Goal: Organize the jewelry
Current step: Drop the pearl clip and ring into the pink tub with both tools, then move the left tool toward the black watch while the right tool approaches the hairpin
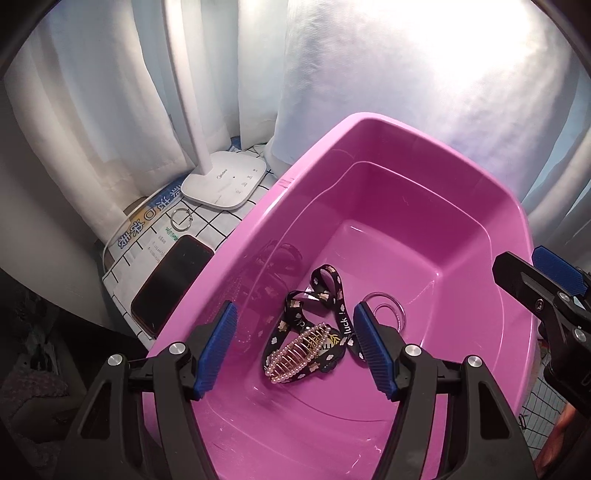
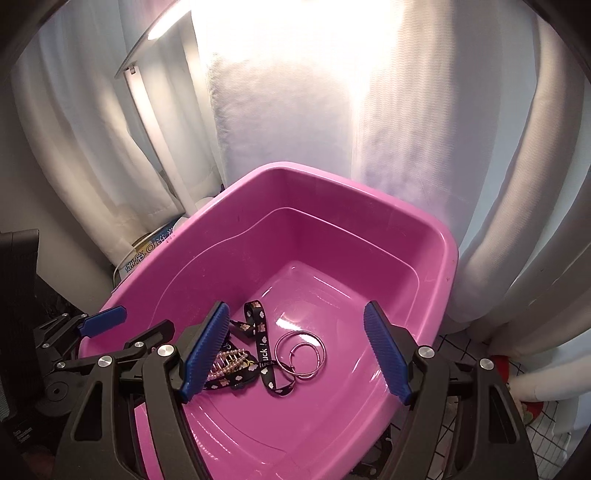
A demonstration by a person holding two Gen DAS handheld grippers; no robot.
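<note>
A pink plastic tub (image 1: 424, 155) (image 2: 332, 195) holds a pearl hair clip (image 1: 295, 352) (image 2: 227, 360), a black patterned ribbon (image 1: 325, 288) (image 2: 264, 356) and silver hoop rings (image 1: 388, 308) (image 2: 301, 352) on its floor. My left gripper (image 1: 295, 347) is open and empty above the clip, at the tub's near side. My right gripper (image 2: 295, 350) is open and empty above the rings; its fingers (image 1: 554, 266) show at the right edge of the left wrist view. Another silver ring (image 1: 181, 220) lies on the table outside the tub.
A white lamp base (image 1: 225, 181) and a dark phone (image 1: 171, 282) sit left of the tub on a checked cloth (image 1: 214, 221). White curtains (image 1: 110, 110) (image 2: 443, 147) hang behind. The lit lamp head (image 2: 162, 33) is overhead.
</note>
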